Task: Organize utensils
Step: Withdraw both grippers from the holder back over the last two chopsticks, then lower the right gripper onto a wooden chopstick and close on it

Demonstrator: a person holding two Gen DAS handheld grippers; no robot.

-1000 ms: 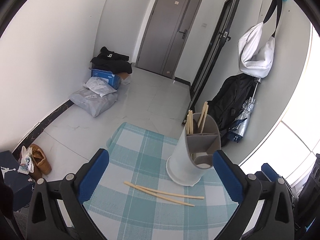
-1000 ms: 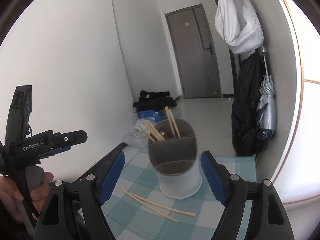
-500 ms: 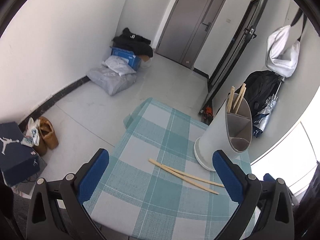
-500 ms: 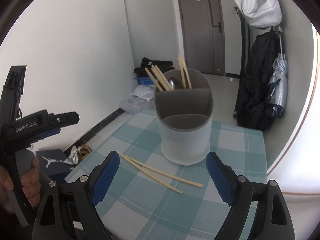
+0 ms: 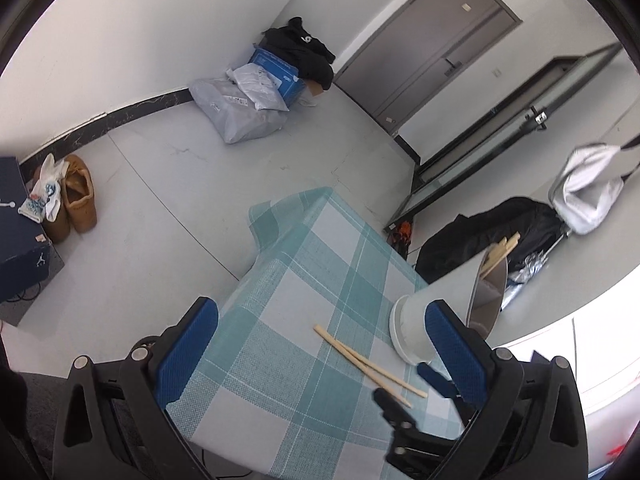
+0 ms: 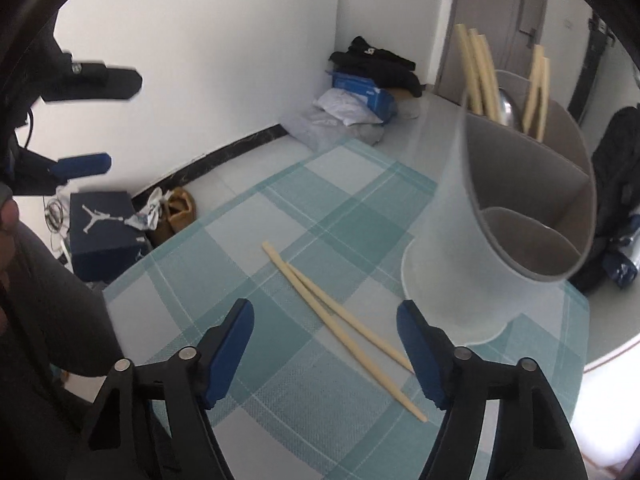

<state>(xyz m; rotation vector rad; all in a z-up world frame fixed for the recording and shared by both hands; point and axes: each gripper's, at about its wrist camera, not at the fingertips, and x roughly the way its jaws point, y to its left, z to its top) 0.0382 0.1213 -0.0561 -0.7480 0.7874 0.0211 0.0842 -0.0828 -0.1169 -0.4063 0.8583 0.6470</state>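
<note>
home entryway, lived-in. grey entry door [image 5: 432,46] at the end of a pale tiled floor [image 5: 168,184], tan shoes [image 5: 74,196] and a sneaker box [image 6: 105,232] by the skirting, parcels [image 5: 240,112] piled in the corner, black jacket [image 5: 492,228] and umbrella [image 5: 528,264] against the wall. small table with a teal checked tablecloth [image 6: 280,216].

A woven teal-and-white checked cloth [image 6: 248,216] with a coarse, matt weave covers the bench. On it lie two pale wooden chopsticks [image 6: 340,320], smooth and unvarnished. The white plastic utensil holder [image 6: 452,248] looks frosted outside, its grey inner compartments matt. A glossy metal spoon bowl [image 6: 507,109] shines inside. The grey floor tiles [image 5: 192,184] are smooth with a faint sheen
</note>
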